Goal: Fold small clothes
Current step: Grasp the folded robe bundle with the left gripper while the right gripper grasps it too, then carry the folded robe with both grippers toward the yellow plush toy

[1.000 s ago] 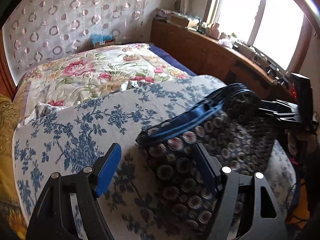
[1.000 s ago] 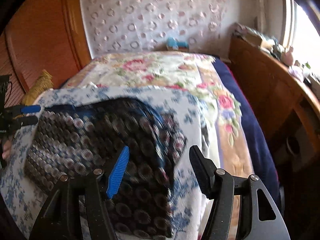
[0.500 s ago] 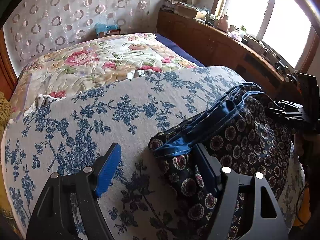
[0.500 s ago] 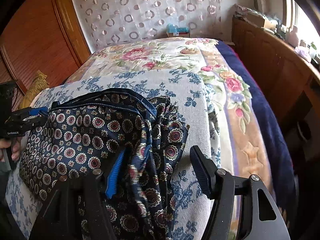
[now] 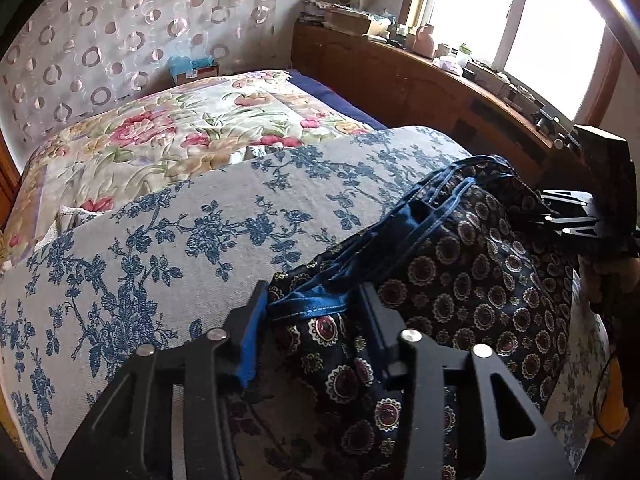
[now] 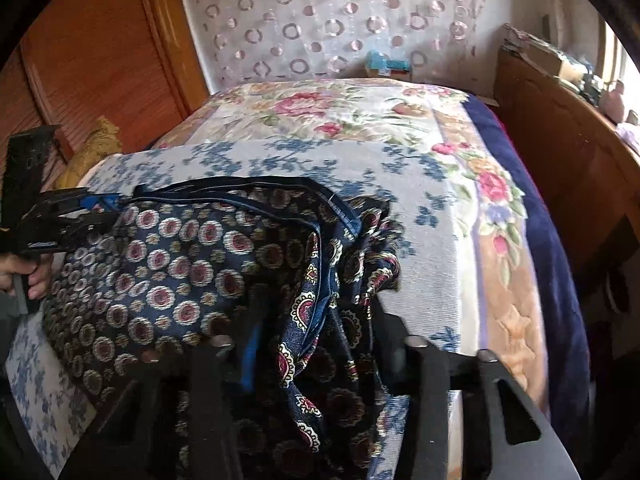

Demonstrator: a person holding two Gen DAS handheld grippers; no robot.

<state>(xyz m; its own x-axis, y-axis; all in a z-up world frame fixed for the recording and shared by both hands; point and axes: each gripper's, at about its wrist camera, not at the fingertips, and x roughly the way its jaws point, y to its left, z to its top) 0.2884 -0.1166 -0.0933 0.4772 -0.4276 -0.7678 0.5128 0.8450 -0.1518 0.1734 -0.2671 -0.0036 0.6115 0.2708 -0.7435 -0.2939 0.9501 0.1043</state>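
Note:
A small dark navy garment (image 5: 460, 280) with round medallion print and a blue waistband lies on a white cloth with blue flowers (image 5: 160, 248) over the bed. My left gripper (image 5: 314, 312) has its jaws narrowed around the waistband corner at the garment's left end. My right gripper (image 6: 316, 320) has its jaws narrowed around bunched fabric at the garment's right end (image 6: 192, 256). Each gripper shows in the other's view: the right one (image 5: 560, 216) at the far right, the left one (image 6: 76, 216) at the far left.
A floral quilt (image 5: 168, 136) covers the bed beyond the blue-flowered cloth. A wooden cabinet (image 5: 400, 80) with clutter runs under the window on the right. A wooden wardrobe (image 6: 88, 60) stands on the left. A blue box (image 6: 388, 66) sits by the curtain.
Both grippers moved forward onto the garment and their jaws narrowed from wide open onto its two ends. The garment has bunched up at the right end.

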